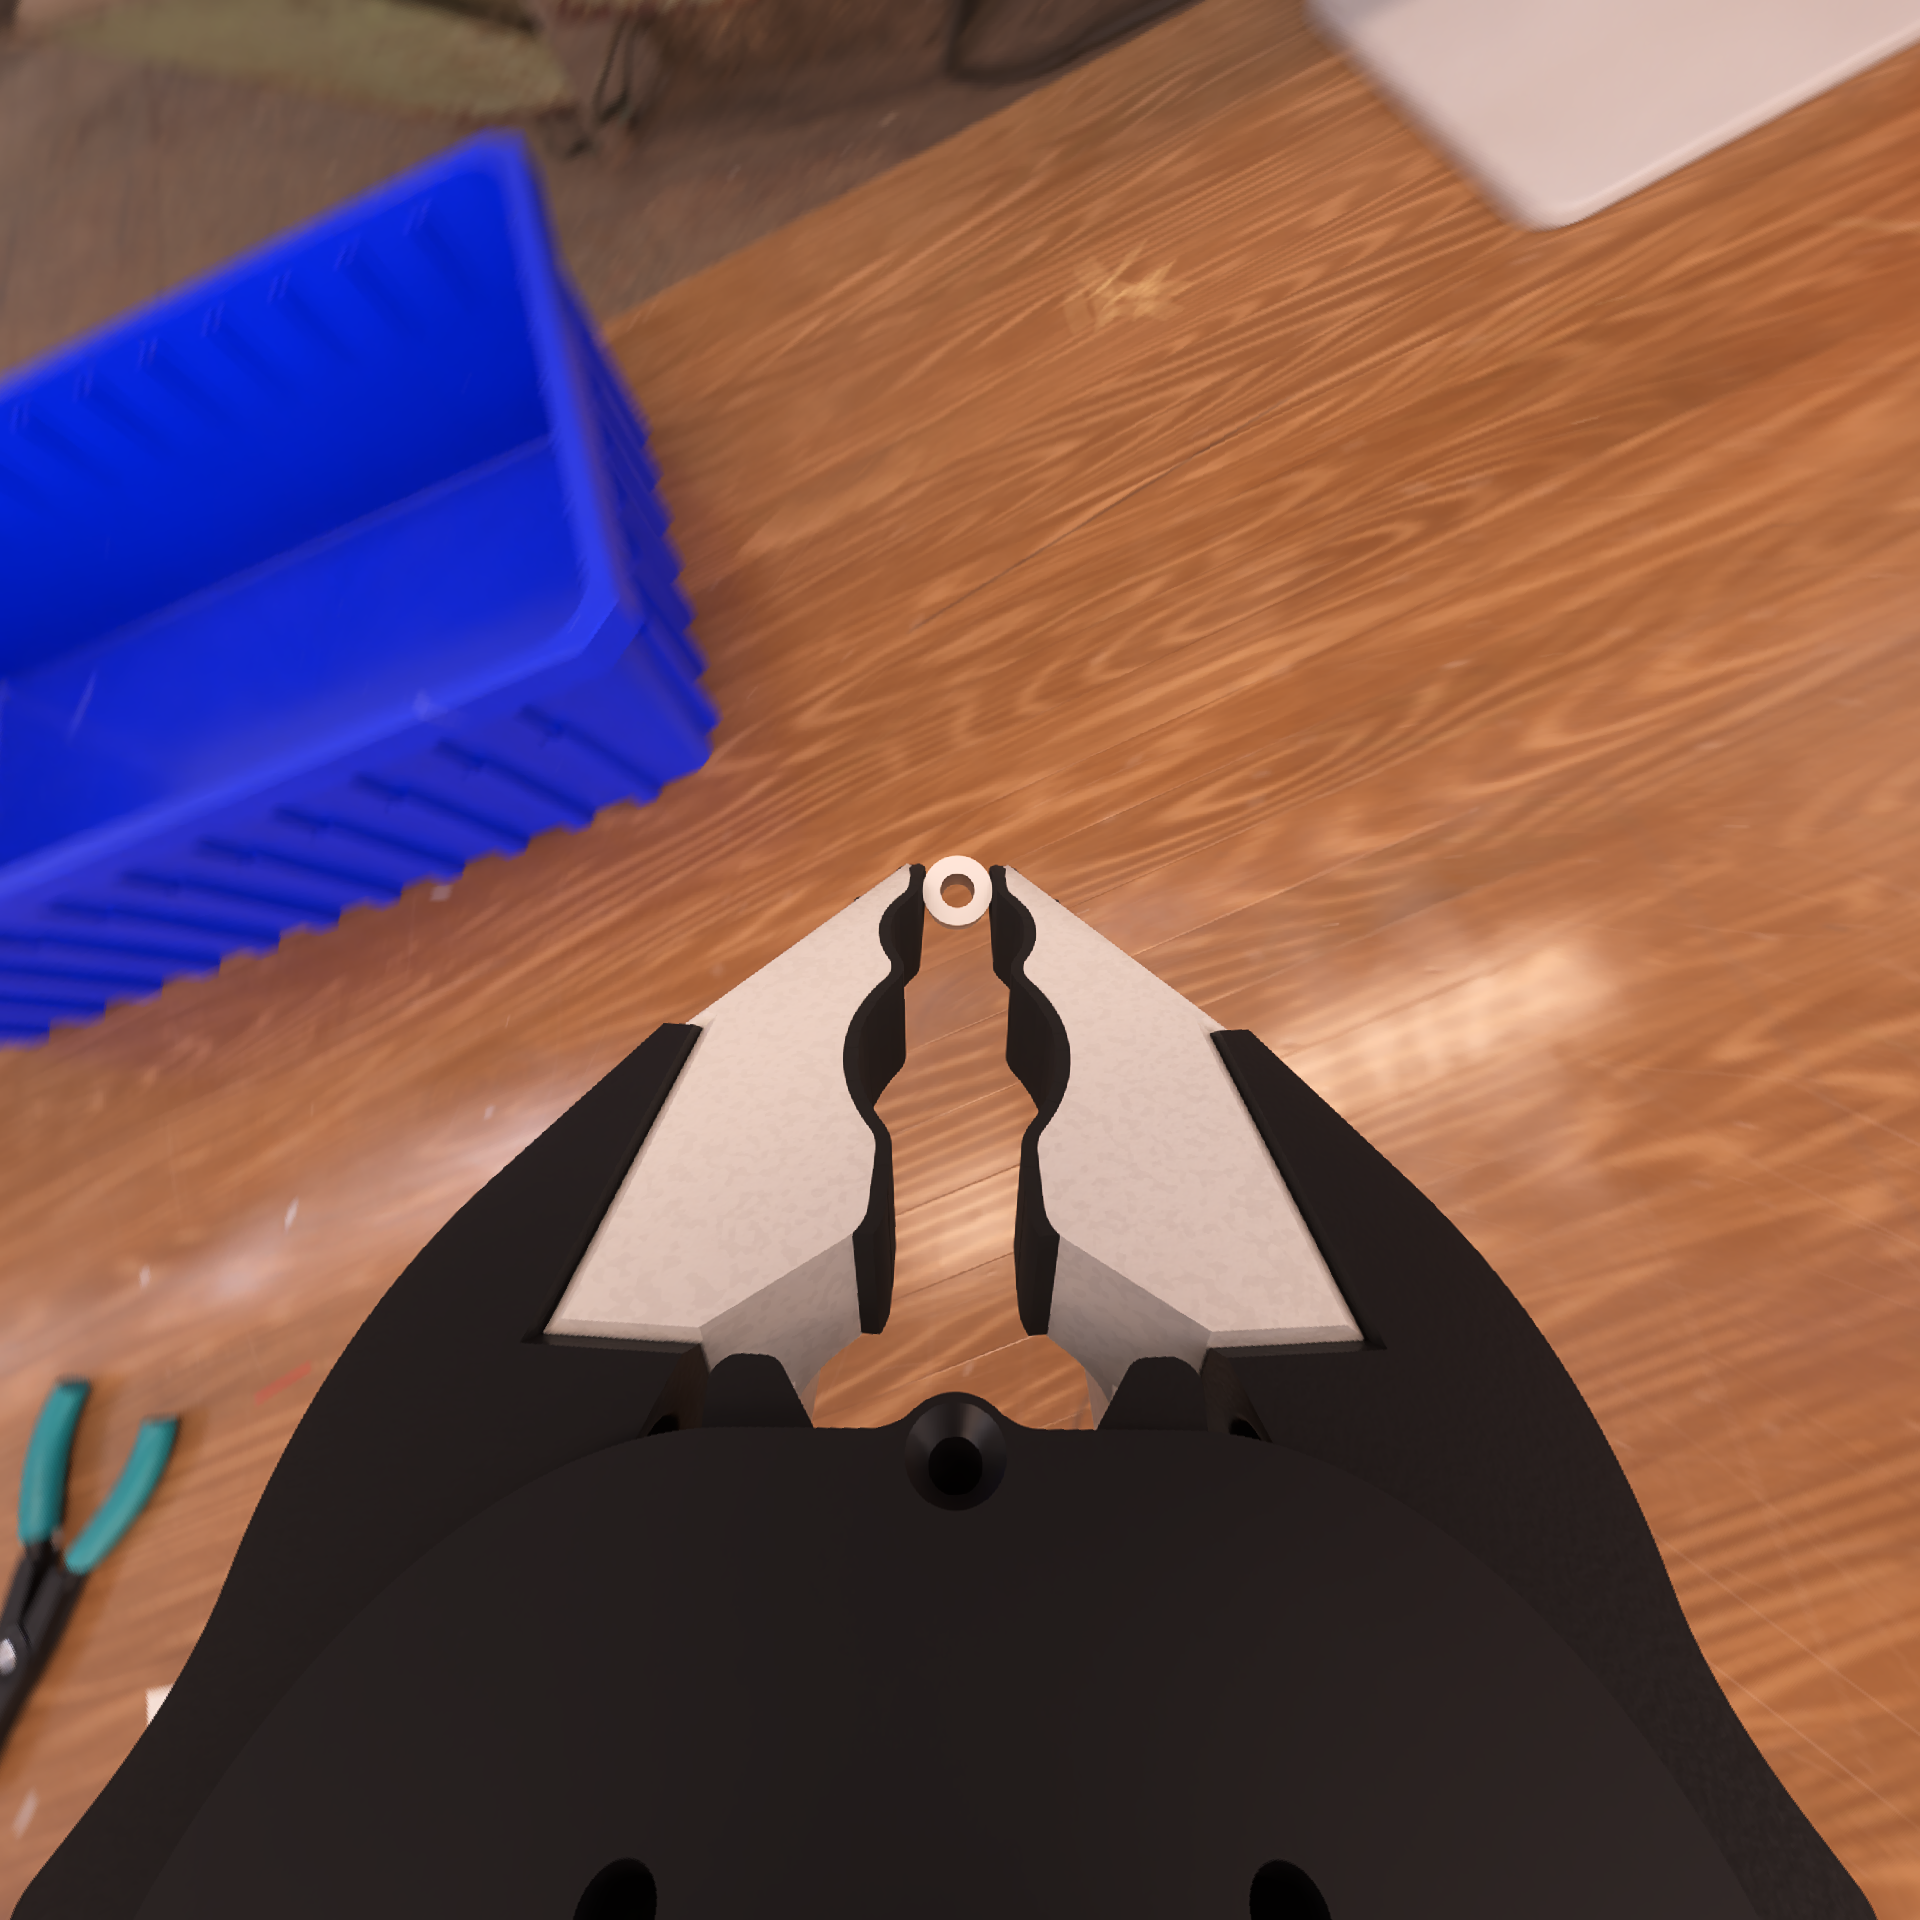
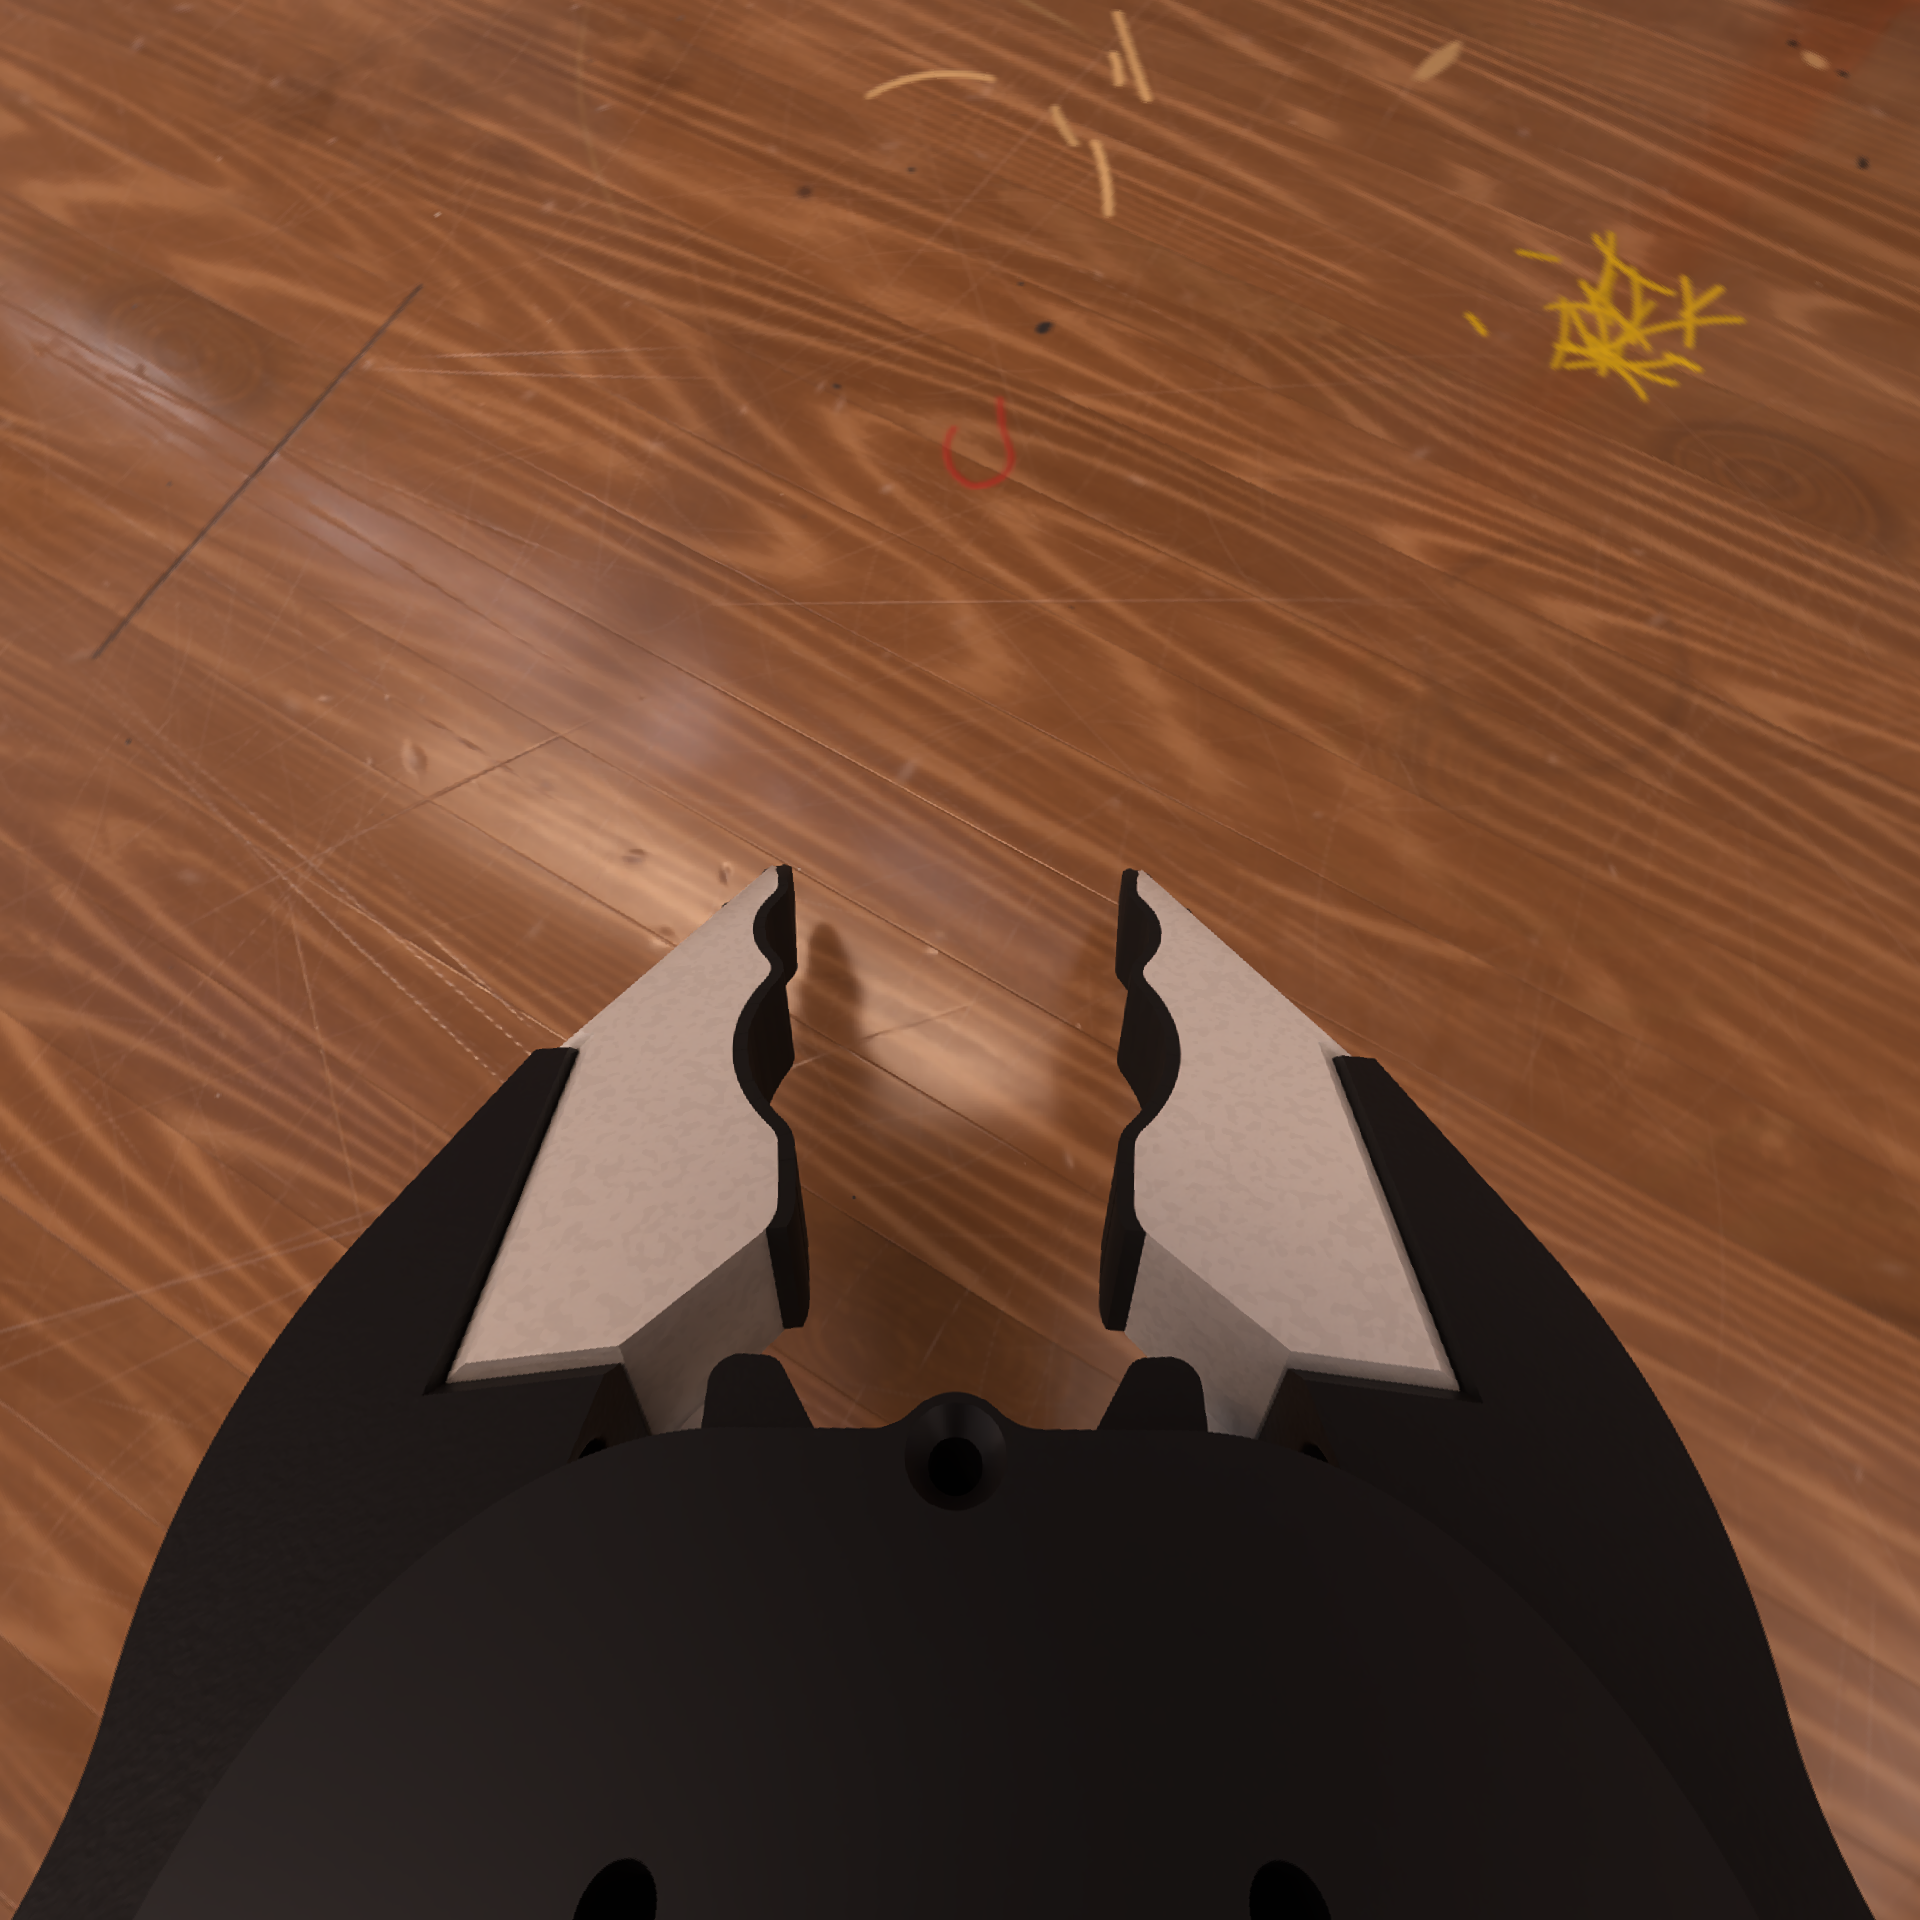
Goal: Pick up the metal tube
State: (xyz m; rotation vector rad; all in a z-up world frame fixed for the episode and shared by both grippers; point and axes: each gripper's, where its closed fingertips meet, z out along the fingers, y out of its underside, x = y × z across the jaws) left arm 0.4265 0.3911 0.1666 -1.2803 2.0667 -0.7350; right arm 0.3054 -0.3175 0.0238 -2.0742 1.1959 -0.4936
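Glossy wood-grain table; my fingers' speckled matt faces, black matt pads; pale matt metal tube end; ribbed blue plastic bin.

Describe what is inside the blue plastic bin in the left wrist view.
The ribbed blue plastic bin shows only its own blue inner walls and floor; nothing lies in the visible part. Its left portion runs past the picture's edge, so anything there is hidden.

wooden table | on it: blue bin, teal-handled pliers, pale slab, possibly a tray
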